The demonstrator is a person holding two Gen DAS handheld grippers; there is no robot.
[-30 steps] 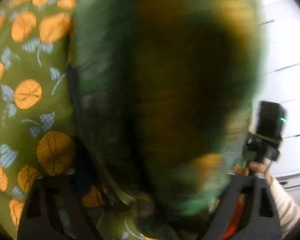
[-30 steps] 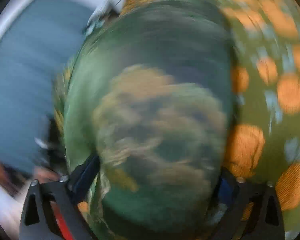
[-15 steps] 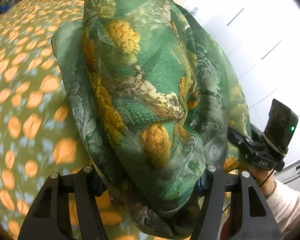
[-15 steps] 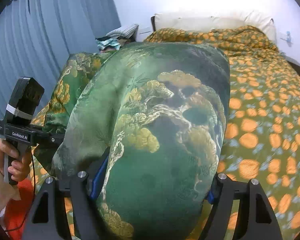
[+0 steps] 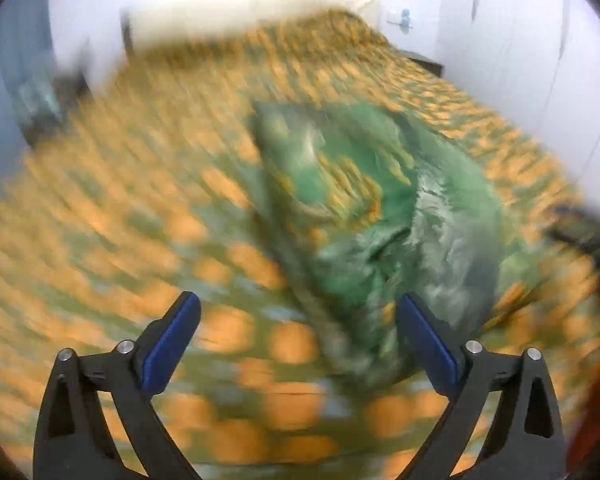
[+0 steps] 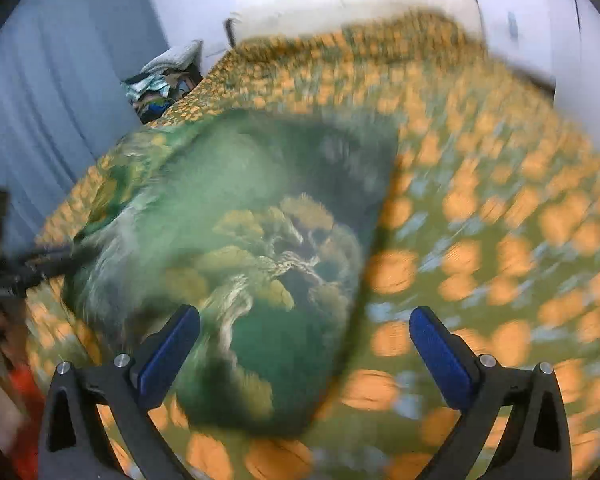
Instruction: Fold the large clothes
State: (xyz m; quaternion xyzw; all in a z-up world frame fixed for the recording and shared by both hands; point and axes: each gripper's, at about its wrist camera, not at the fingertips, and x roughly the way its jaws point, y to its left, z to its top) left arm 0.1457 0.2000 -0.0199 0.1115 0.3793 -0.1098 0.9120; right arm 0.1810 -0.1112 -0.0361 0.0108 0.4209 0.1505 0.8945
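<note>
Left gripper point(image 5: 298, 308) spread wide, jaws just been opening, nothing pinched; blue pads point(image 5: 170, 346) clear of cloth. Right gripper point(image 6: 304, 322) likewise spread, jaws just been opening, empty. Green patterned garment point(image 6: 260, 216) lies in heap on orange-spotted bedspread point(image 6: 500, 240), beyond both grippers. Curtain point(image 6: 60, 100) far left. Both views blurred.

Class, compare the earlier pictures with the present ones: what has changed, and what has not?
Both grippers let go: the left gripper and right gripper have just opened, and the green garment now lies folded on the bedspread below them. The bedspread itself is unchanged.
</note>
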